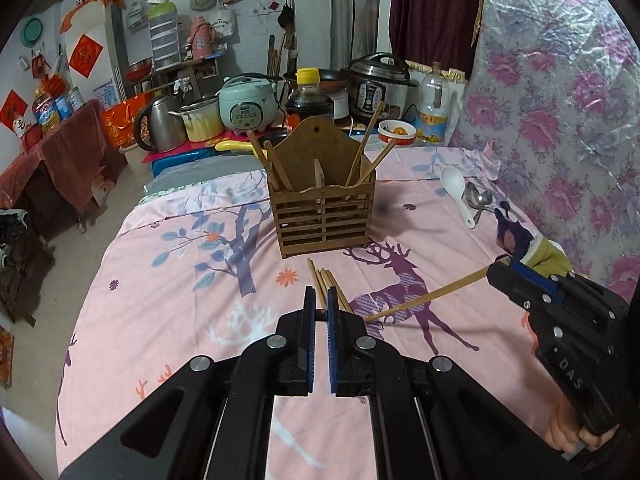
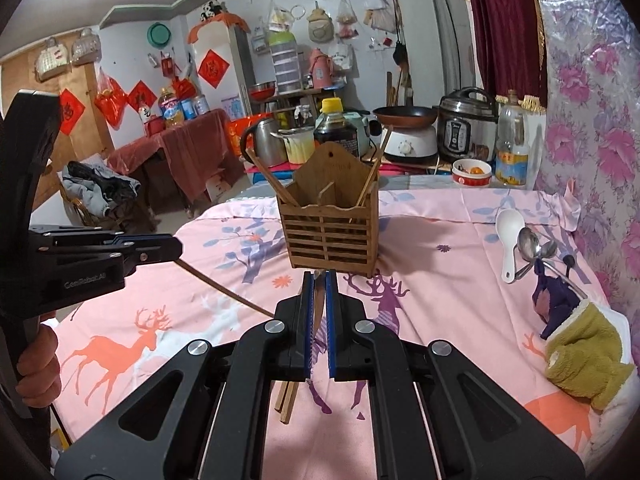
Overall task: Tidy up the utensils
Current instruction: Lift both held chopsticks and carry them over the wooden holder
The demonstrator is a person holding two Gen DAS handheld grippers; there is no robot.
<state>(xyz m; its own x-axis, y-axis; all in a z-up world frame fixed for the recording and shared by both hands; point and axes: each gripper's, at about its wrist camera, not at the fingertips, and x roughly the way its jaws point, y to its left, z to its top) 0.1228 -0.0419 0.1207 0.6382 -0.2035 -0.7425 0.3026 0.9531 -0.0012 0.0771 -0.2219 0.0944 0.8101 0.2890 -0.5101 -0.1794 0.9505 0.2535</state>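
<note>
Right wrist view: wooden caddy — chopsticks upright in both compartments.

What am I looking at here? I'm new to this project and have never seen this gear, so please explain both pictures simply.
No robot arm here: a person holds a black pincer tool in each hand, and each tool carries a wide-angle camera looking along its two fingers. One picture comes from the left tool, the other from the right.

The left gripper is shut on a chopstick from the loose chopsticks below it. The right gripper is shut on another chopstick, seen from the left camera as a long stick poking out sideways.

On the pink deer-print cloth stands a wooden slatted holder that already contains some chopsticks. To the right lie a white spoon, metal spoons and a folded towel.
</note>
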